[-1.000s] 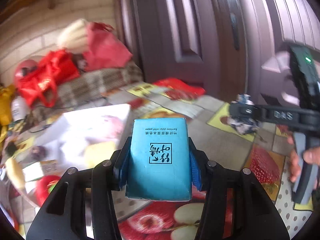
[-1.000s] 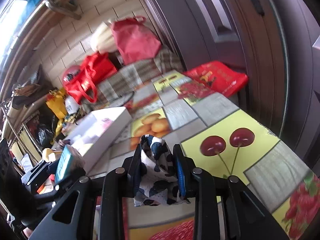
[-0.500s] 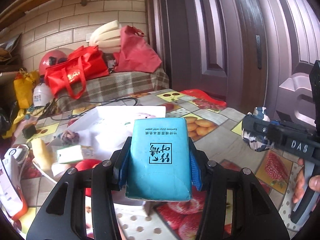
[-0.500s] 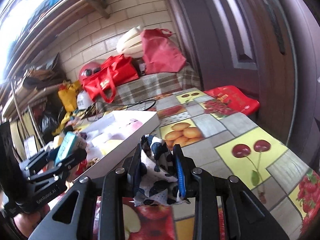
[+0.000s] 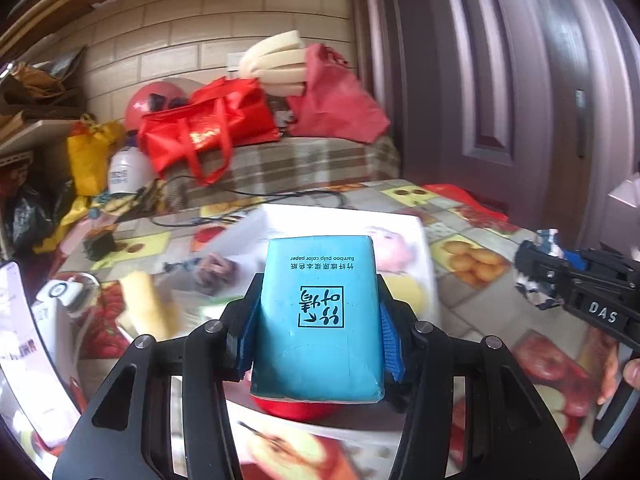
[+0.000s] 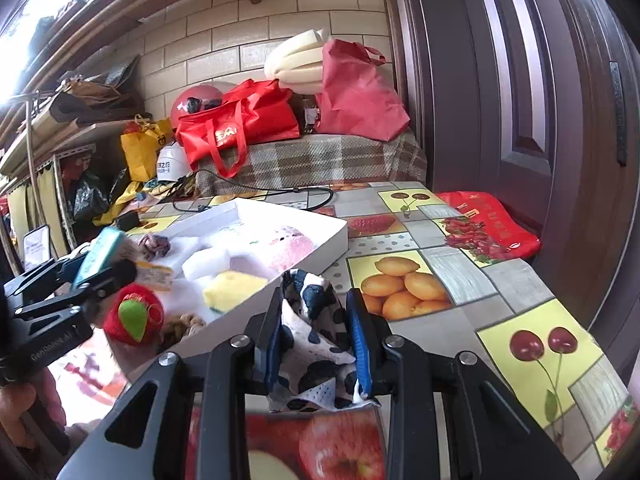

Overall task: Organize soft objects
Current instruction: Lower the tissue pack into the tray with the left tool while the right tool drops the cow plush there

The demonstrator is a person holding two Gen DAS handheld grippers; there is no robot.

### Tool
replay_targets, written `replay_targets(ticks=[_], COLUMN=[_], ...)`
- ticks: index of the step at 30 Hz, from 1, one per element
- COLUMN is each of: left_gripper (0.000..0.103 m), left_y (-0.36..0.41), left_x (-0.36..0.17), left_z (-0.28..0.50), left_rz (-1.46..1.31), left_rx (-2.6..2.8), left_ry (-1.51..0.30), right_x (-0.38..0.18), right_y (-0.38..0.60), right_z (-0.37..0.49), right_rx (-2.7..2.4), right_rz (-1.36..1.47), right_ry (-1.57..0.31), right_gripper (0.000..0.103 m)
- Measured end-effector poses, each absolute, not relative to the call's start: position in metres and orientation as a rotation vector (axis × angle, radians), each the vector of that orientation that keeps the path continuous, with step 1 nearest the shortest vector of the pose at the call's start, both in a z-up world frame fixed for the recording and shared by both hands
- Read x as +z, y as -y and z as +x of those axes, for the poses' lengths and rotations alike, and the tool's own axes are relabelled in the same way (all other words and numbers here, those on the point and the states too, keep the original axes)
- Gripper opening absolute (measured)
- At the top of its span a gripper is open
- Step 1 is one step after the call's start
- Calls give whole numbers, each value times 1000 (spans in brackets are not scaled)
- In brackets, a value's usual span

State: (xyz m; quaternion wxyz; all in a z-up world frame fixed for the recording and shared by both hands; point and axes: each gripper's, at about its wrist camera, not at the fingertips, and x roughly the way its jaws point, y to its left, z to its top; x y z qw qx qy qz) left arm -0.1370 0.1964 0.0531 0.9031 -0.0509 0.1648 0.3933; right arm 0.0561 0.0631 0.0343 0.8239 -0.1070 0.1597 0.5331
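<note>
- The left tool point(image 5: 314, 332) pinches a blue tissue pack point(image 5: 318, 320) between its blue pads, one pad pressed on each long side; the printed face of the pack is turned up, its lettering upside down to the camera
- In the right wrist view the left tool point(image 6: 100, 270) and its pack point(image 6: 98, 254) hang over the near left part of a white box point(image 6: 280, 276)
- The right tool point(image 6: 316, 344) is pressed in on a black-and-white spotted cloth point(image 6: 312, 336); the cloth bunches up between the pads and its loose end hangs out below them
- From the left wrist view the right tool point(image 5: 536, 280) is well to the right of the white box point(image 5: 424, 248), over the fruit-print counter point(image 5: 480, 308), the spotted cloth point(image 5: 534, 294) showing at its tip
- The white box lies open on the counter point(image 6: 516, 280), towards its far left part, with one corner pointing to the far edge
- In the box lie a yellow sponge point(image 6: 234, 286), a white foam piece point(image 6: 206, 266), a pink soft item point(image 6: 296, 246) and a purplish bundle point(image 6: 154, 244), which may be crumpled fabric, though the view is too blurred to tell
- A red strawberry plush point(image 6: 134, 314) sits at the near left of the box, below the left tool
- A flat red bag point(image 6: 488, 222) lies at the right edge of the counter, beside the dark door point(image 6: 520, 80)
</note>
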Motion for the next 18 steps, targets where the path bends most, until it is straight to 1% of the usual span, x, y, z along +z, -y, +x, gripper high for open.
replay_targets(ticks=[7,18], left_gripper=[50,50], left_y=[-237,-271], left_x=[51,53], left_z=[-146,-137], left_rz=[-156,-115], left_rx=[870,924], left_ry=[-327,-305], right_x=[36,39], right_y=[-93,-148], right_z=[53,47], right_rx=[1149,1184], right_rz=[-223,-246], right_ry=[-326,-278], right_gripper=[29,29])
